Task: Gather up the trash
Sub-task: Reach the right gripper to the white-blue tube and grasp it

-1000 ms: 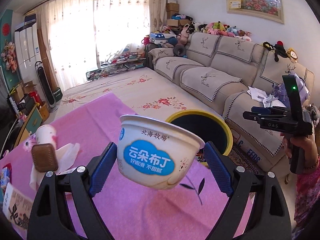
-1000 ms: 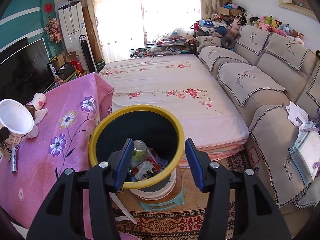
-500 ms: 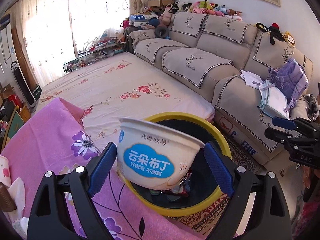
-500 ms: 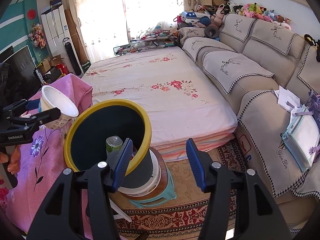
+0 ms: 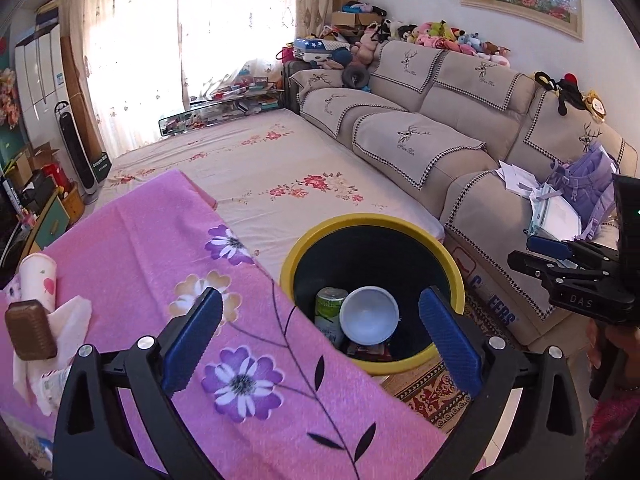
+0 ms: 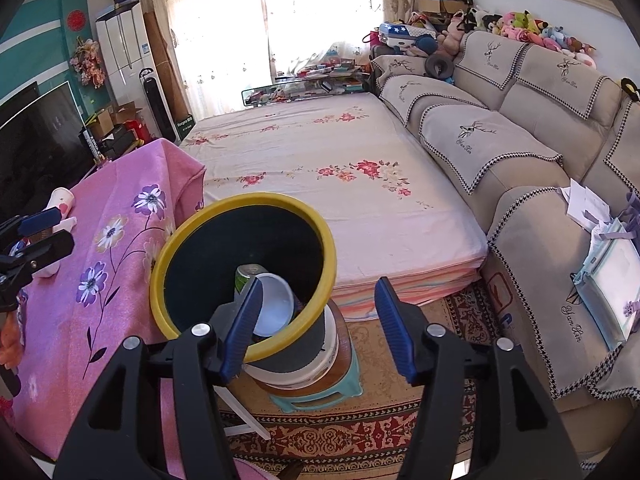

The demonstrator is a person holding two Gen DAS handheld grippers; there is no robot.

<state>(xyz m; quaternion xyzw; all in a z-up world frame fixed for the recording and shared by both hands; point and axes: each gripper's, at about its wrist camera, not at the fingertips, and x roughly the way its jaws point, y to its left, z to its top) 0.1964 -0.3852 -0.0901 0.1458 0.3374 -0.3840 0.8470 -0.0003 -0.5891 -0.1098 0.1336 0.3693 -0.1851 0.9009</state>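
Living room scene: a pink flowered cloth (image 5: 168,264) is spread over the worktop, with a beige sofa (image 5: 440,128) along the right wall and a bed (image 6: 320,168) with a floral sheet between them. A yellow-rimmed bin (image 5: 454,280) is set just beside the worktop edge, raised on a stool (image 6: 320,394) over a patterned rug (image 6: 340,440). A white cup (image 5: 369,314) is seen inside the bin, mouth up, touching a green can (image 5: 330,308); other wrappers lie under them. The left tool (image 5: 320,336) is held spread wide over the worktop edge and bin, nothing gripped. The right tool (image 6: 320,320) is likewise spread and empty, its left finger partly blocking the bin's near rim. On the worktop's far left, a paper cup (image 5: 38,280), a brown block (image 5: 30,336) and crumpled tissue (image 5: 68,332) are left lying together.
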